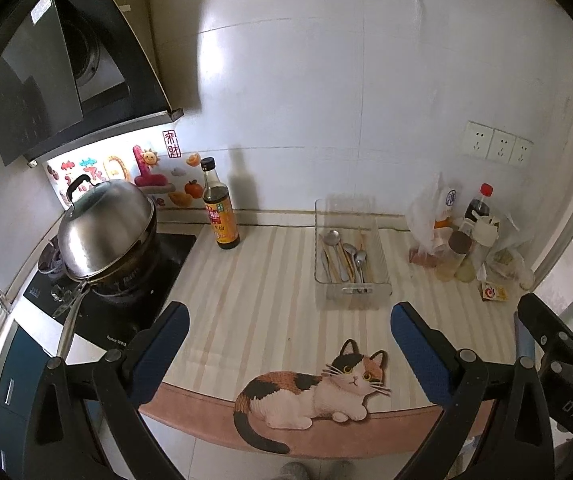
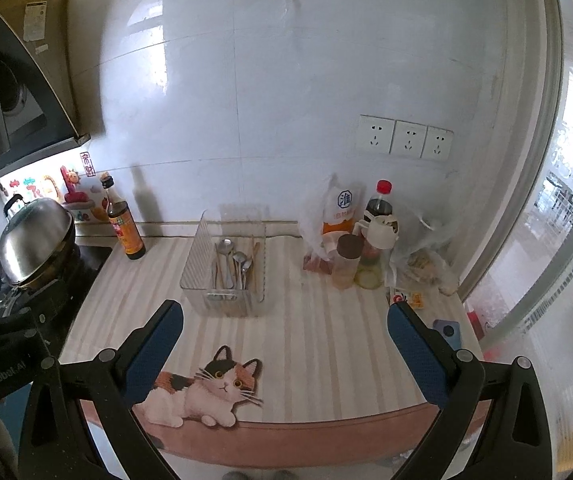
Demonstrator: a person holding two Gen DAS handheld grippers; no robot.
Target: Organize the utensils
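Observation:
A clear plastic organizer tray (image 1: 382, 286) (image 2: 200, 256) stands on the striped counter mat near the wall. Inside it lie several metal spoons (image 1: 344, 254) (image 2: 232, 262) and wooden chopsticks (image 1: 362, 252) (image 2: 255, 258), side by side. My left gripper (image 1: 288, 322) is open, held above the counter's front edge, well short of the tray. My right gripper (image 2: 284, 320) is also open with nothing between its fingers, and sits just in front of the tray. The right gripper's body shows at the right edge of the left wrist view.
A dark sauce bottle (image 1: 219, 208) (image 2: 124, 224) stands left of the tray. A lidded steel pot (image 1: 106, 232) sits on the black cooktop at left. Bottles, jars and plastic bags (image 1: 462, 240) (image 2: 366, 248) crowd the right corner. A cat picture (image 1: 314, 392) (image 2: 206, 394) marks the mat's front edge.

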